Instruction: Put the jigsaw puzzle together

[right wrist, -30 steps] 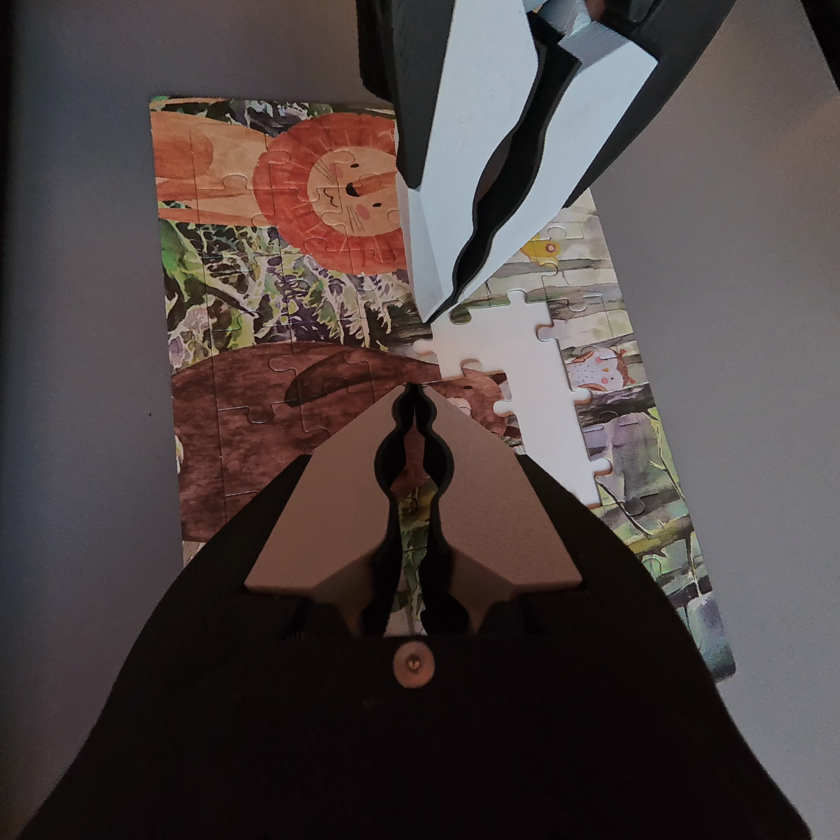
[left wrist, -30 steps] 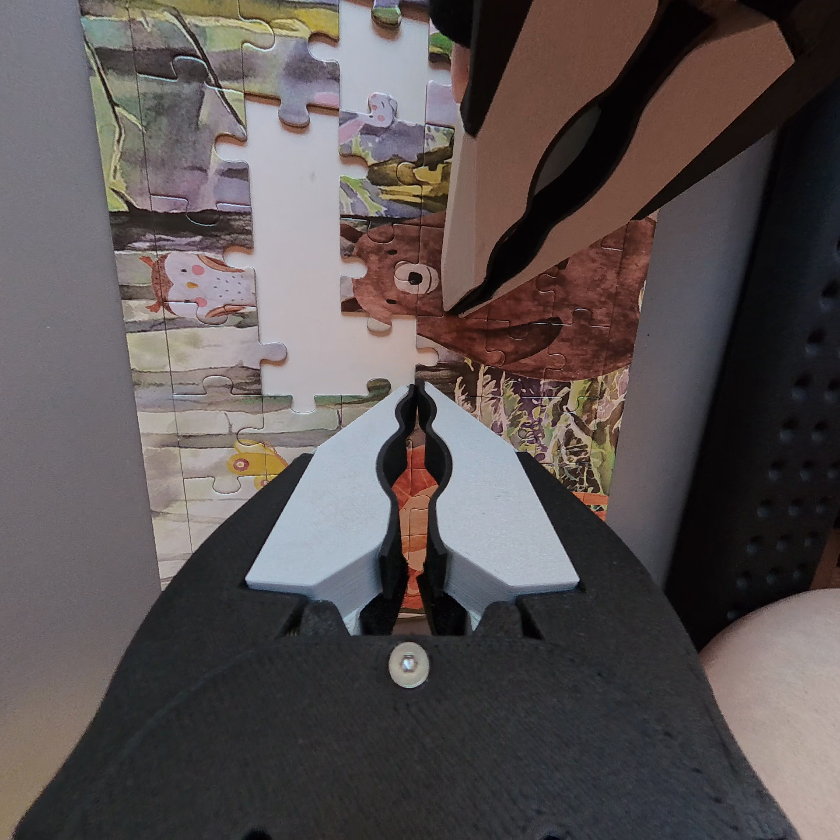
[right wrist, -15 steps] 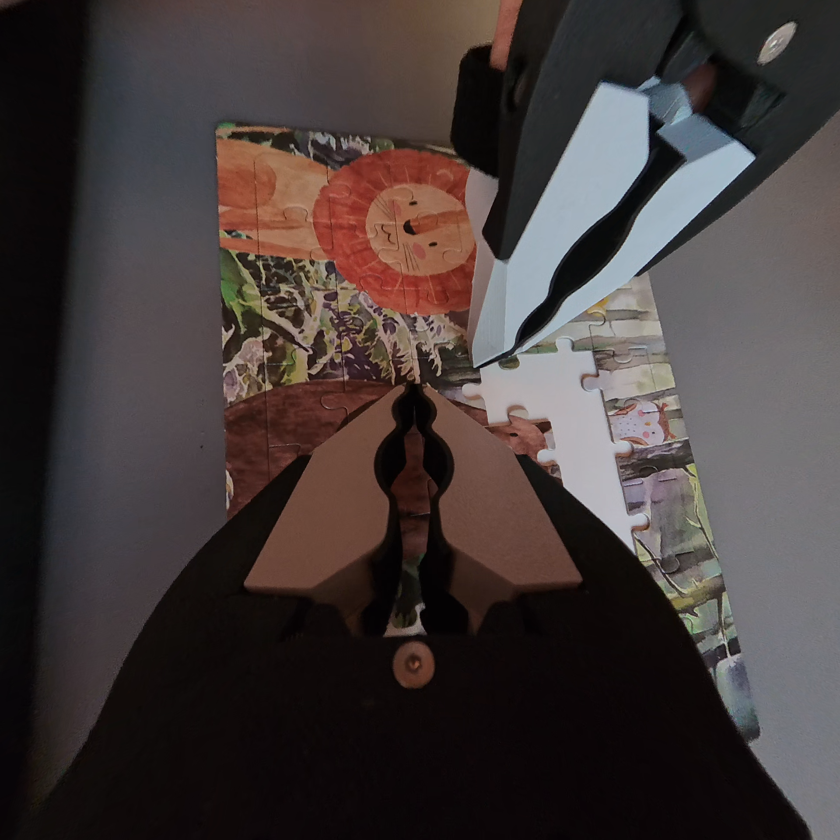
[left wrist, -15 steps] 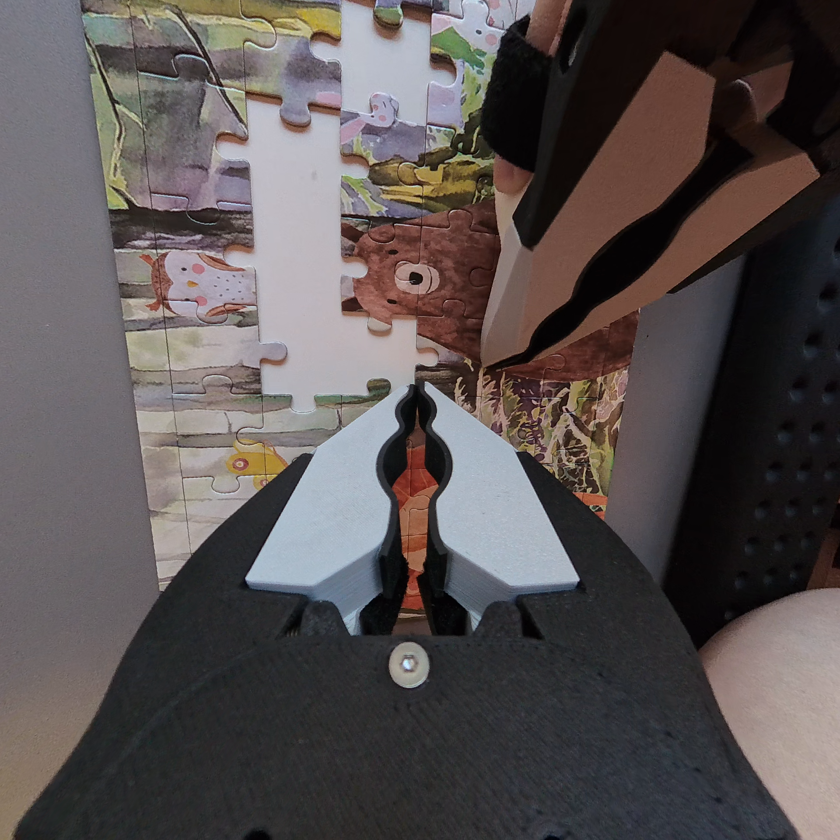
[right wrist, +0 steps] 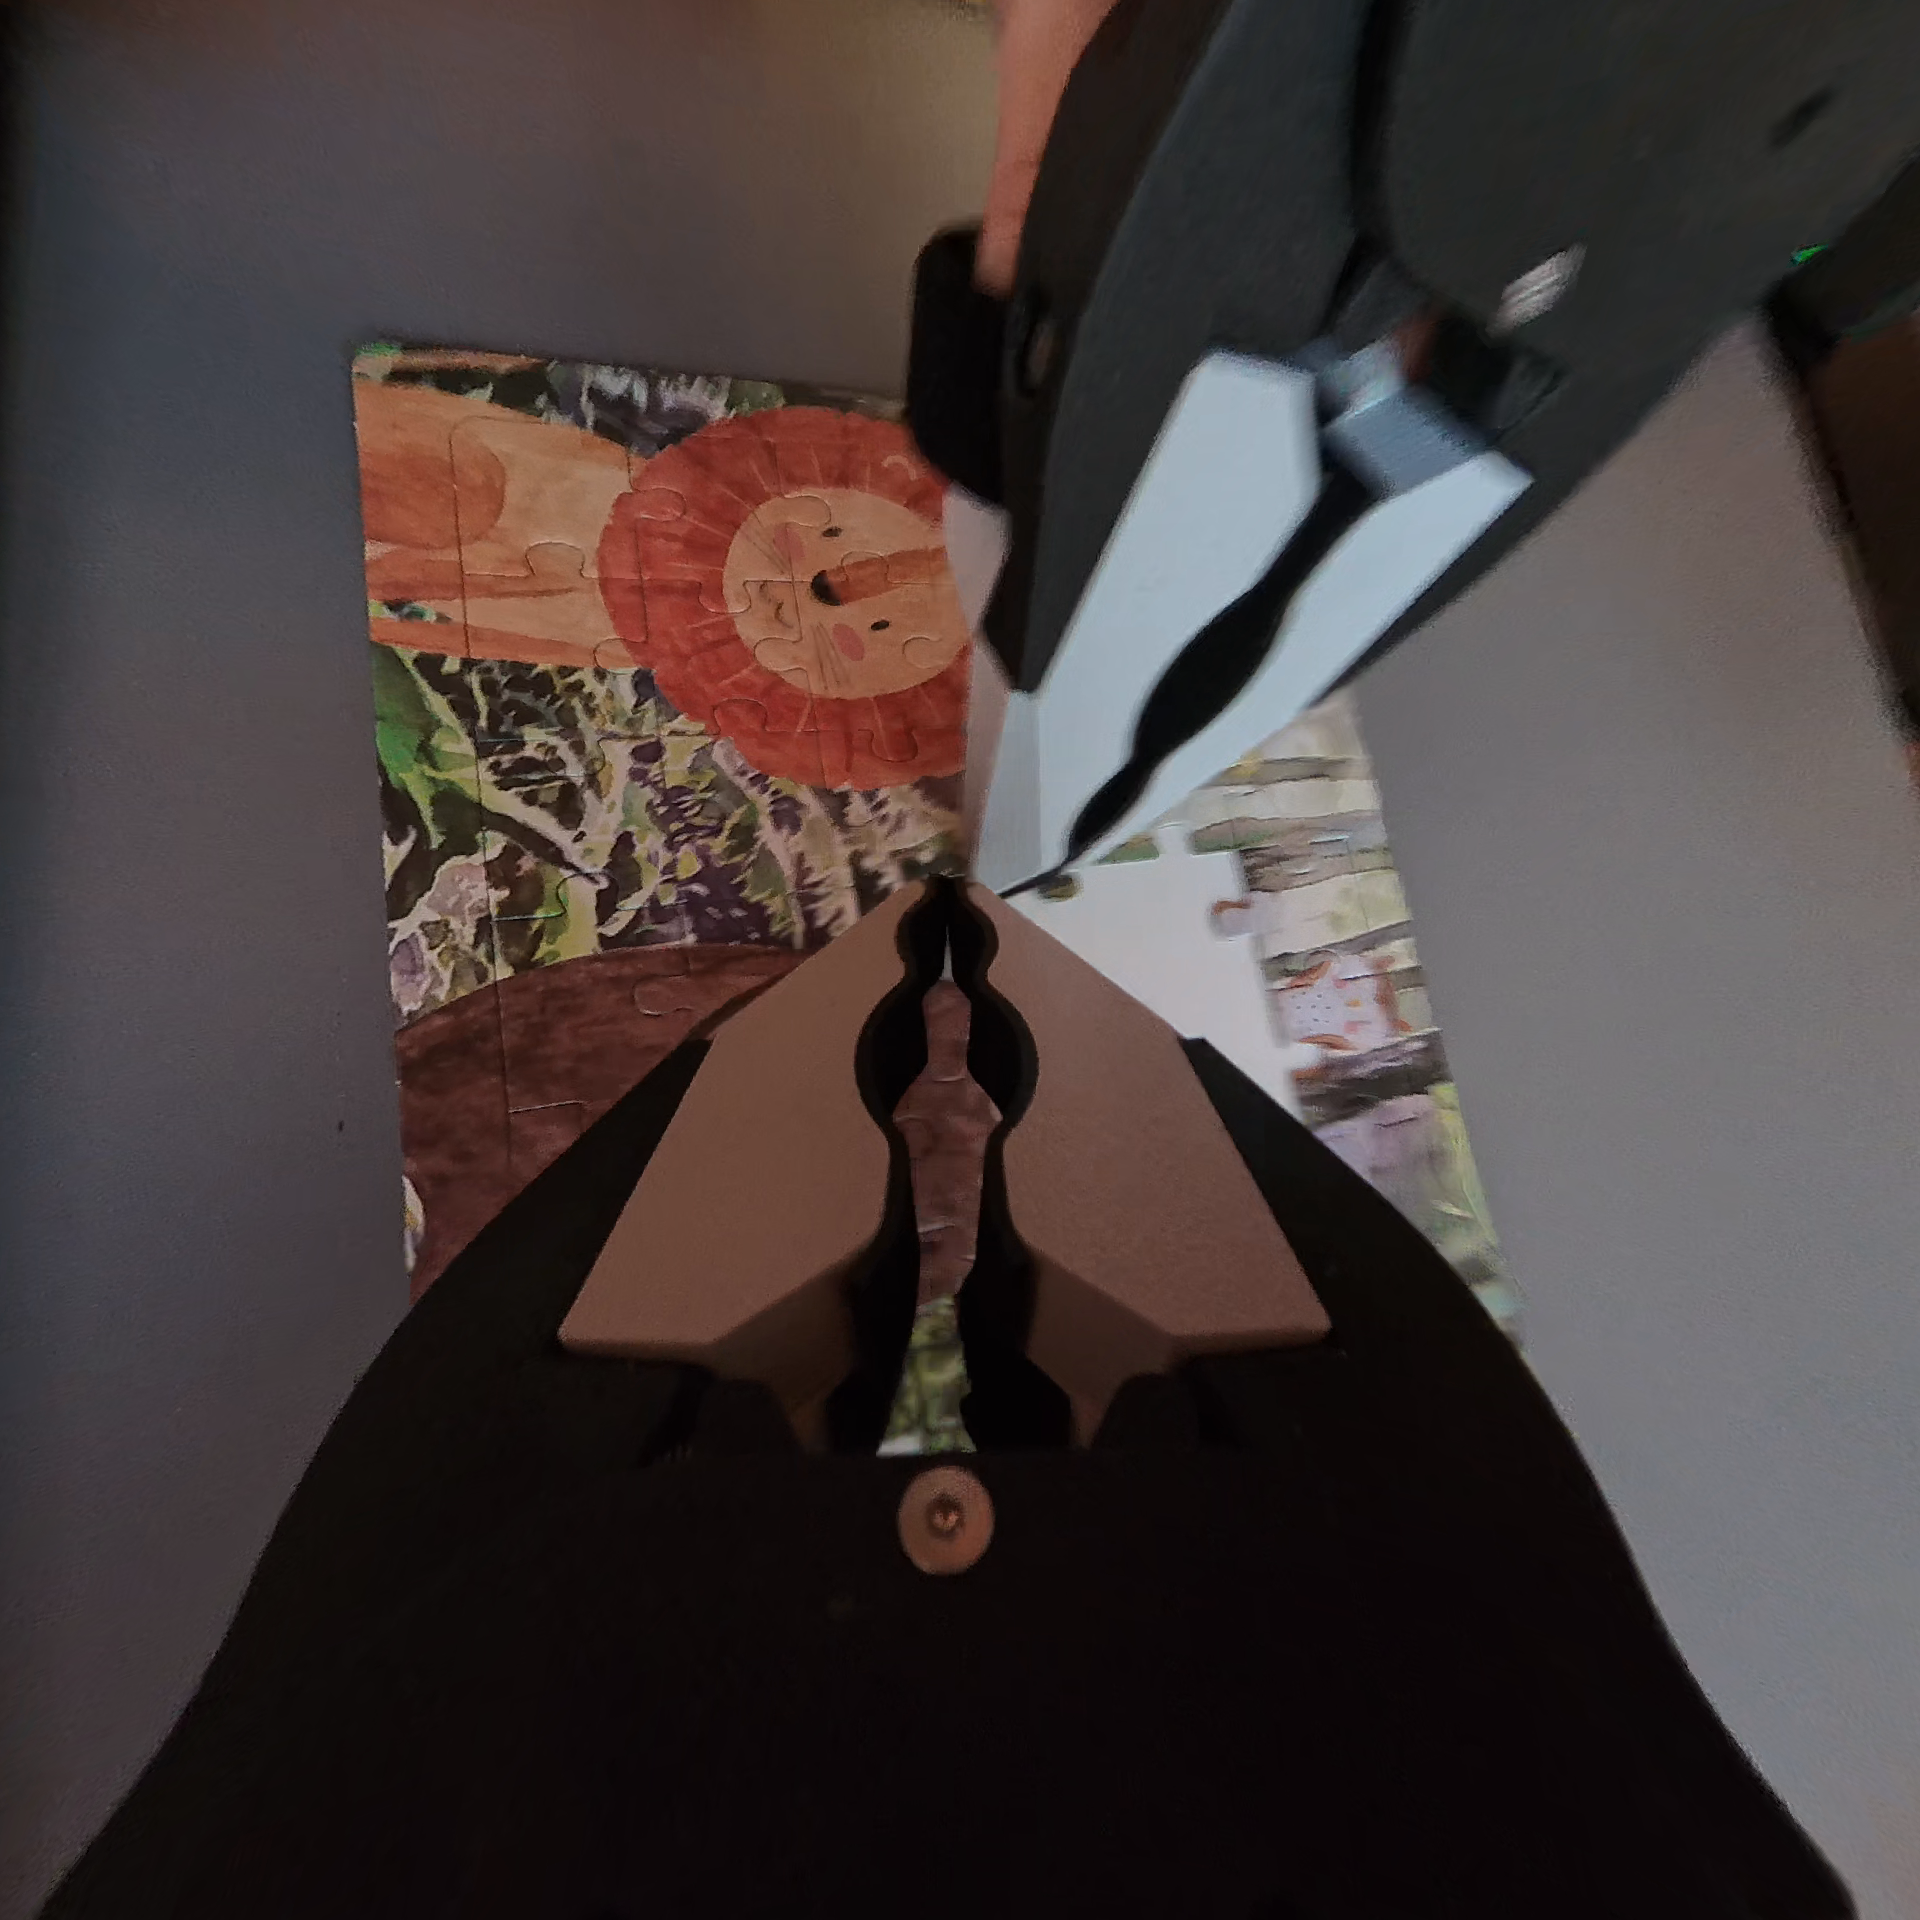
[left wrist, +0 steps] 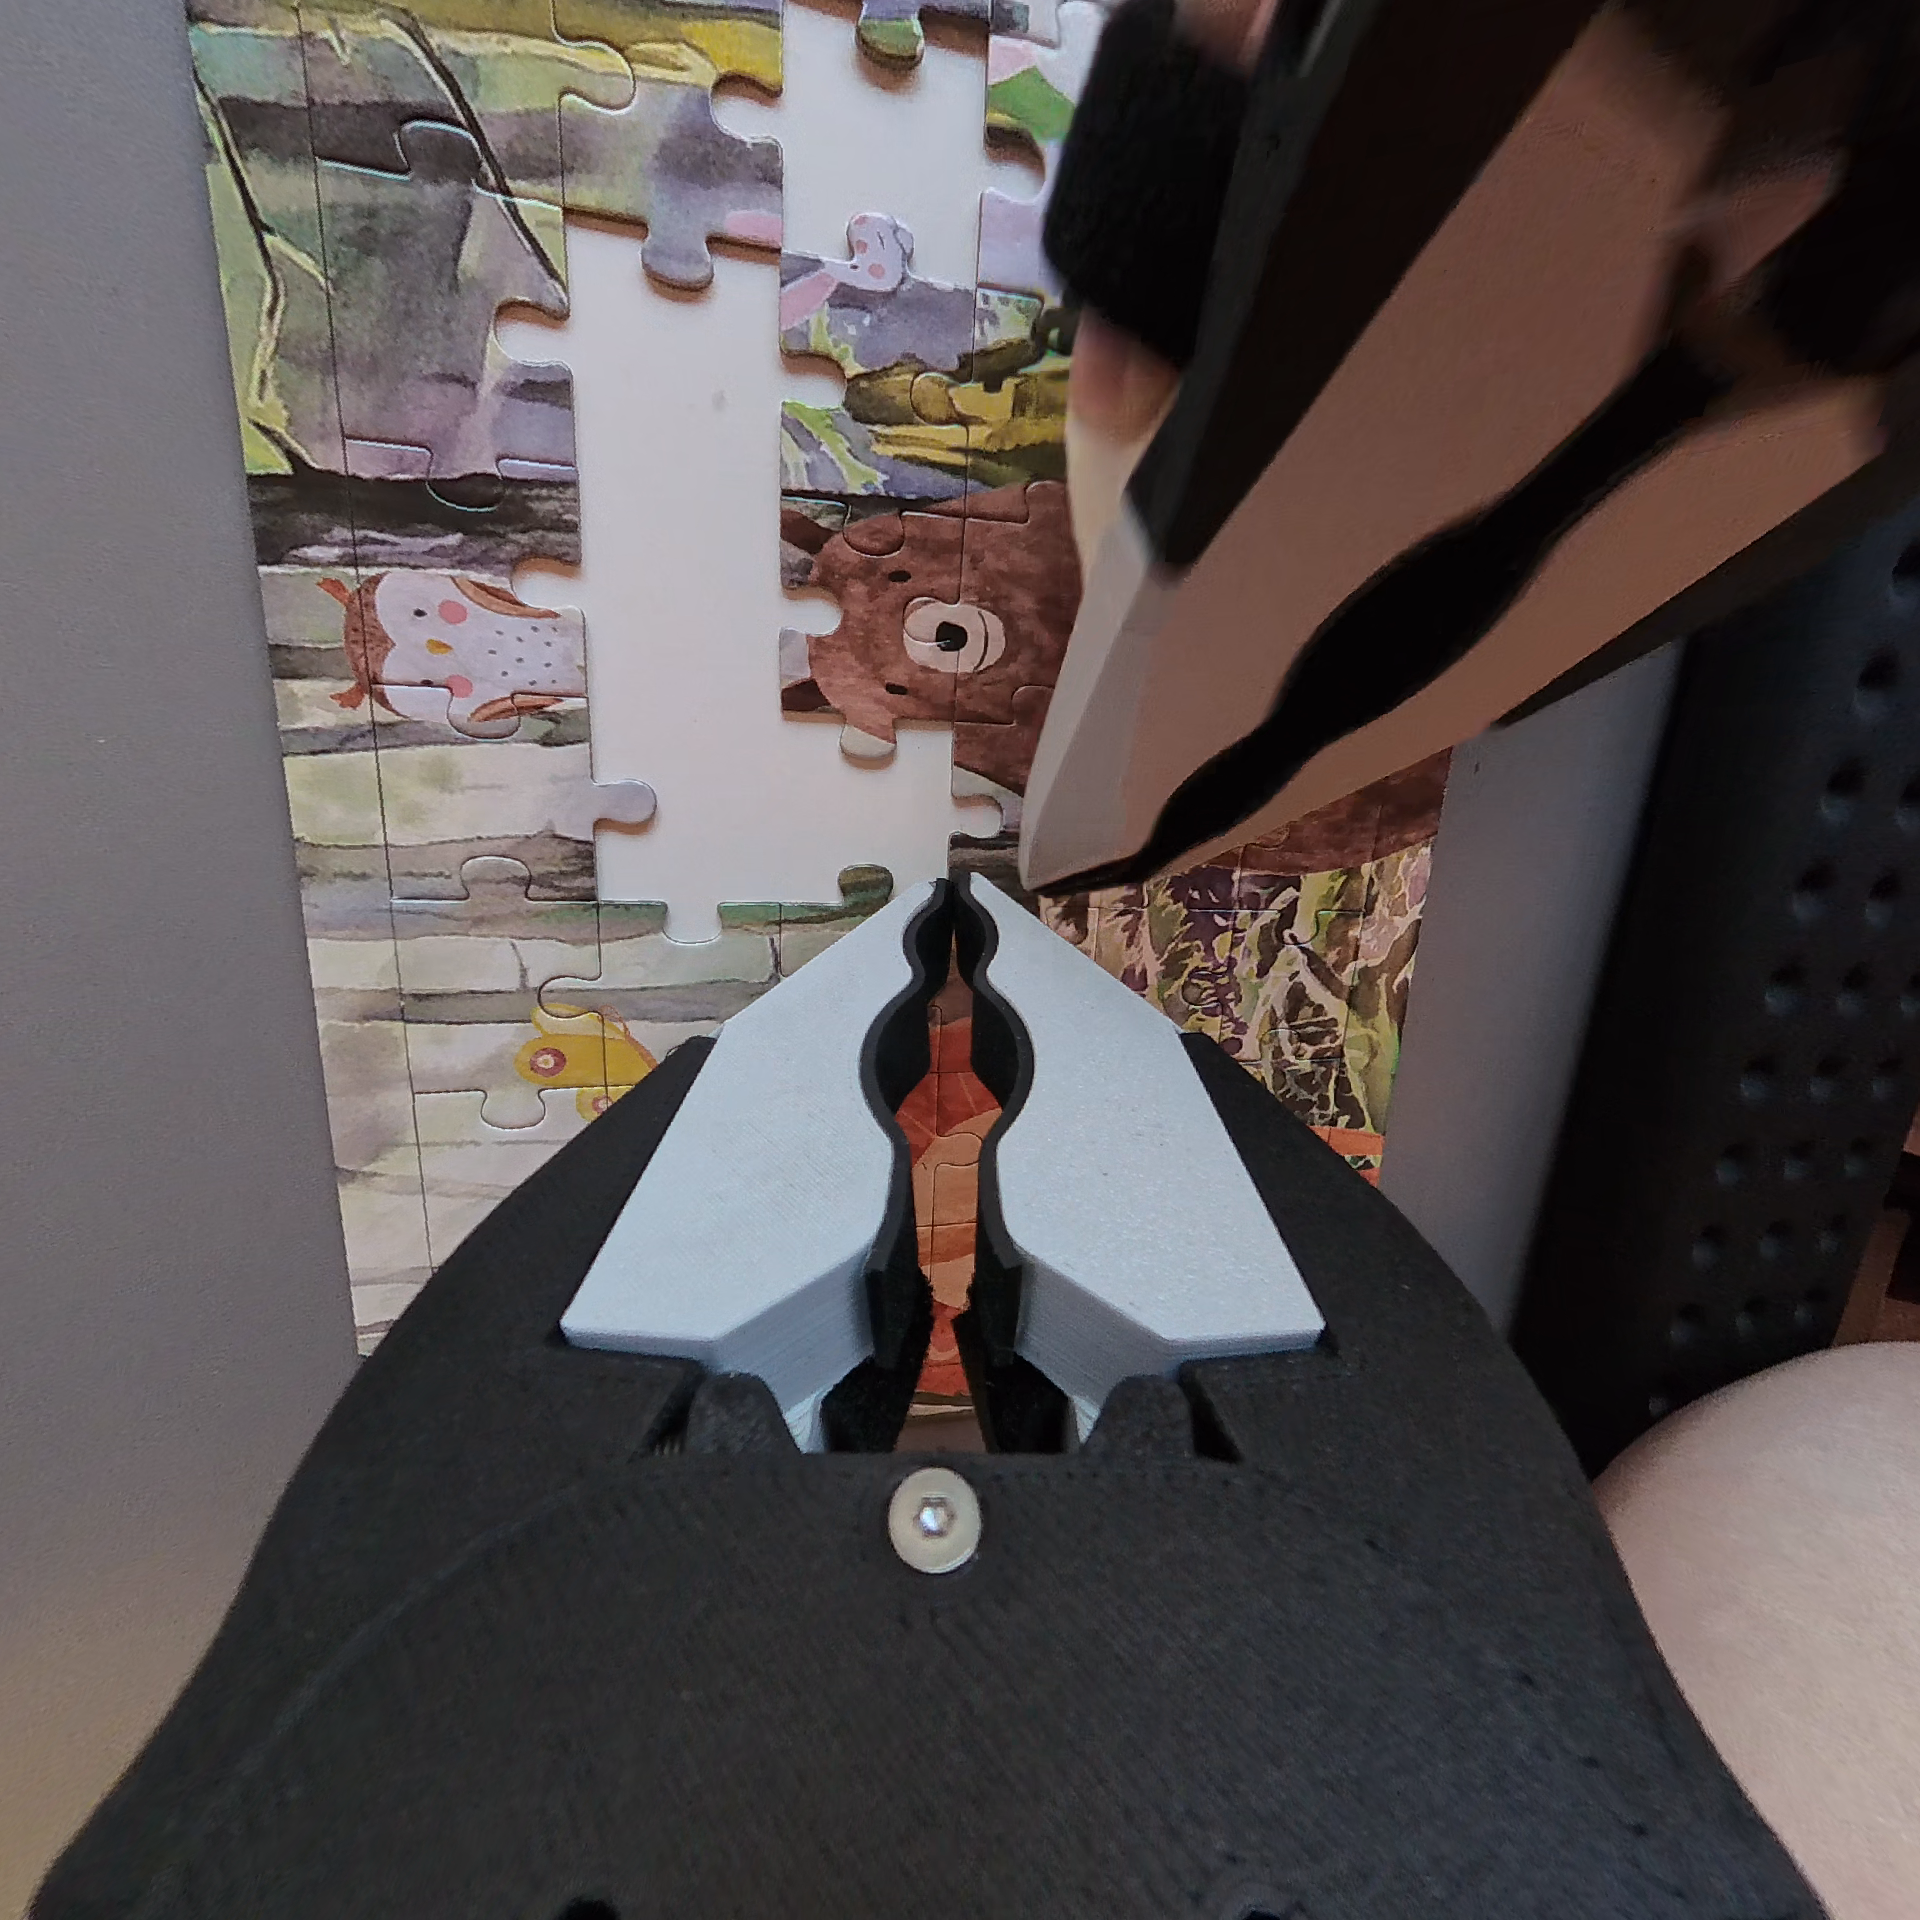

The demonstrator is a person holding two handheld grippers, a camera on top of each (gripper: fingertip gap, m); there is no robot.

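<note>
The jigsaw puzzle (left wrist: 436, 935) lies flat on a grey table, mostly joined, with a lion (right wrist: 821, 592), a bear face (left wrist: 935, 634) and an owl (left wrist: 447, 644). A long white gap (left wrist: 686, 623) with no pieces runs through its middle and also shows in the right wrist view (right wrist: 1132, 935). My left gripper (left wrist: 956, 888), with light-blue fingers, is shut and empty at the gap's near corner. My right gripper (right wrist: 948, 894), with tan fingers, is shut and empty. It reaches in from the upper right in the left wrist view (left wrist: 1081, 873), its tip close beside the left tip.
The grey table (left wrist: 104, 727) surrounds the puzzle. A dark perforated panel (left wrist: 1766, 935) stands along the right. A person's knee (left wrist: 1766, 1610) is at the lower right. The left gripper's body (right wrist: 1247, 312) fills the upper right of the right wrist view. My left and right fingertips are right by each other. Left tips and right tips are each some 4 cm from the bear face (left wrist: 935, 634).
My right gripper has moved from over the bear's body down to beside the left gripper's tip. The left gripper has stayed in place. Both stayed shut.
</note>
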